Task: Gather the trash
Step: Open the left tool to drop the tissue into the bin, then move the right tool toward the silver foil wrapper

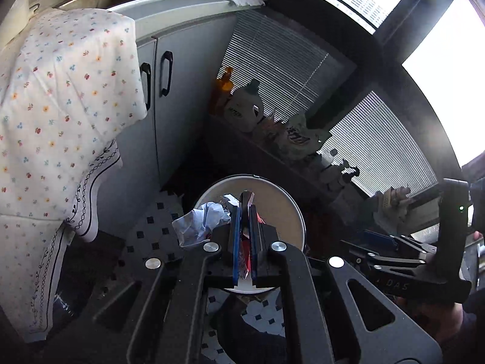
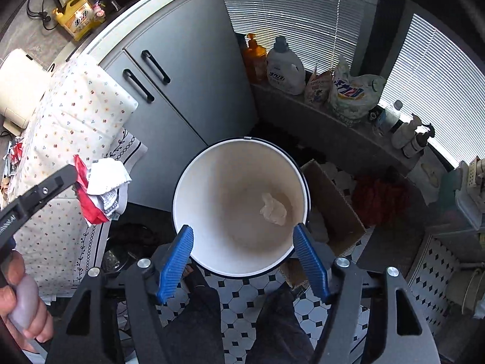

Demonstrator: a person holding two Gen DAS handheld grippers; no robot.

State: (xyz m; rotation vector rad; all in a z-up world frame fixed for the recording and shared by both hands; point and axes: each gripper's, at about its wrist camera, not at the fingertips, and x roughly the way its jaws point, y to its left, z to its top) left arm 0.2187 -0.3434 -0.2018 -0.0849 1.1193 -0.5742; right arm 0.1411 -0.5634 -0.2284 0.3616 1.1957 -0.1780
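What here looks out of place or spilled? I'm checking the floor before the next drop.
Nothing looks spilled. One crumpled wad lies inside the white bin, under the open right gripper. The left gripper is shut on a red-and-white wrapper bundle, held beside the bin rather than over it.

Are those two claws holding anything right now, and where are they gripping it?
The left claw is shut on a bundle of wrappers, red and white, pinched at one edge. The right claw is open and holds nothing, above the bin.
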